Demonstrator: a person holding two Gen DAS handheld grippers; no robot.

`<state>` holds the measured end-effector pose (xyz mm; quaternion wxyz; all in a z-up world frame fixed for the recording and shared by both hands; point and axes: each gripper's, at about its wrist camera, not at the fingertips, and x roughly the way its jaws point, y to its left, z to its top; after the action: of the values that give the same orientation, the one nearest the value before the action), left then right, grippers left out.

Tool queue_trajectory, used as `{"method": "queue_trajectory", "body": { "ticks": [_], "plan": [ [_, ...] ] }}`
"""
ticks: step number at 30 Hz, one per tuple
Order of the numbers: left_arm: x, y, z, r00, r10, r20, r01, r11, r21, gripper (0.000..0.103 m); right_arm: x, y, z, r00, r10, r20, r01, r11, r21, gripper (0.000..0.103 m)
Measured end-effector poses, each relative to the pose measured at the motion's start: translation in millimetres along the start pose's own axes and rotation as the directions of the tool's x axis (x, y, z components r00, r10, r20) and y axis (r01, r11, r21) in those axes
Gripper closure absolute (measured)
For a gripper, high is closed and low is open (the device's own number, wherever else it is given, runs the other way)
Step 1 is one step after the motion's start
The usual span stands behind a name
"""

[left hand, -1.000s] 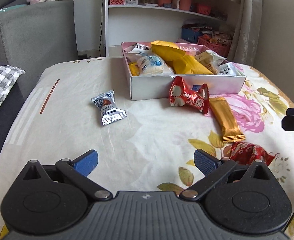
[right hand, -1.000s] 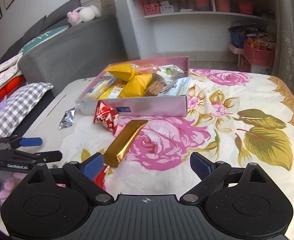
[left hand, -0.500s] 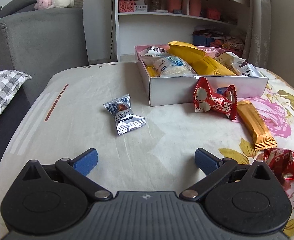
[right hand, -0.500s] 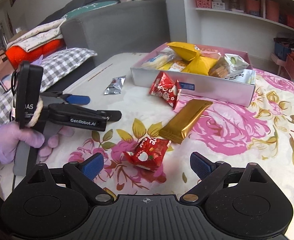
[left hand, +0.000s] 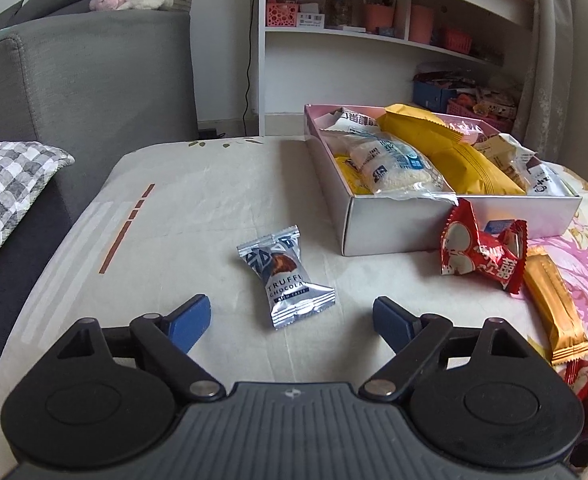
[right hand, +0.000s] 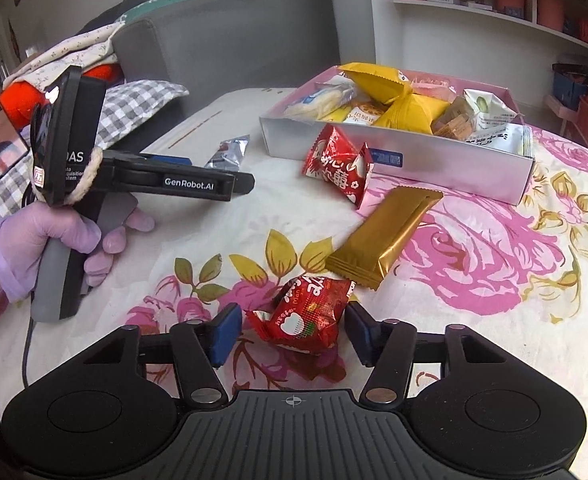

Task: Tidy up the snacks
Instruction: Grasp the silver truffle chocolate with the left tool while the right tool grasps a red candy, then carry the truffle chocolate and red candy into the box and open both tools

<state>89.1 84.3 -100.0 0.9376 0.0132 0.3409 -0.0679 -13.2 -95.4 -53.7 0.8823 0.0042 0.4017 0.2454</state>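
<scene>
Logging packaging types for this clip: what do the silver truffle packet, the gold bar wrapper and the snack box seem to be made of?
Silver truffle packet: looks like metallised foil film, glossy, with crimped ridged ends. Gold bar wrapper: probably similar foil film, satin-shiny, with fin-sealed ends and soft highlights. Snack box: apparently coated cardboard, a smooth pale outer wall with a folded corner; the pink inside looks matte.

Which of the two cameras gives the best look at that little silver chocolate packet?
The left wrist view: the silver truffle packet lies whole and close ahead, its printed label readable. In the right wrist view the same packet is far off, small and partly hidden behind the left gripper.
</scene>
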Motion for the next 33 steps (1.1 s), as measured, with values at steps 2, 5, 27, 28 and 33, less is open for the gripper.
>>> {"method": "queue_trajectory", "body": {
  "ticks": [2, 5, 27, 28, 33],
  "plan": [
    [2, 1, 3, 1.0, 0.01, 0.002, -0.01, 1.0, -0.012, 0.028, -1, -1, 1, 1.0, 0.003, 0.002, -0.003, 1.0, 0.006, 0.057],
    [3, 2, 6, 1.0, 0.021, 0.004, -0.021, 0.999, -0.025, 0.044, -2, -4, 4, 1.0, 0.004, 0.004, -0.005, 1.0, 0.021, 0.063],
    [-6, -1, 22, 0.999, -0.02, -0.042, 0.017, 0.997, -0.072, 0.071, -21, -15, 29, 0.996, 0.023, 0.084, -0.031, 0.995, 0.092, 0.073],
    [-7, 0, 23, 0.999, -0.023, -0.042, 0.02, 0.997, -0.076, 0.071, -21, -16, 31, 0.996, 0.018, 0.091, -0.027, 0.995, 0.094, 0.073],
    [-15, 2, 29, 0.998, -0.053, -0.031, 0.049, 0.993, -0.105, 0.071, -24, -23, 42, 0.992, -0.006, 0.126, -0.012, 0.99, 0.138, 0.073]
  ]
}}
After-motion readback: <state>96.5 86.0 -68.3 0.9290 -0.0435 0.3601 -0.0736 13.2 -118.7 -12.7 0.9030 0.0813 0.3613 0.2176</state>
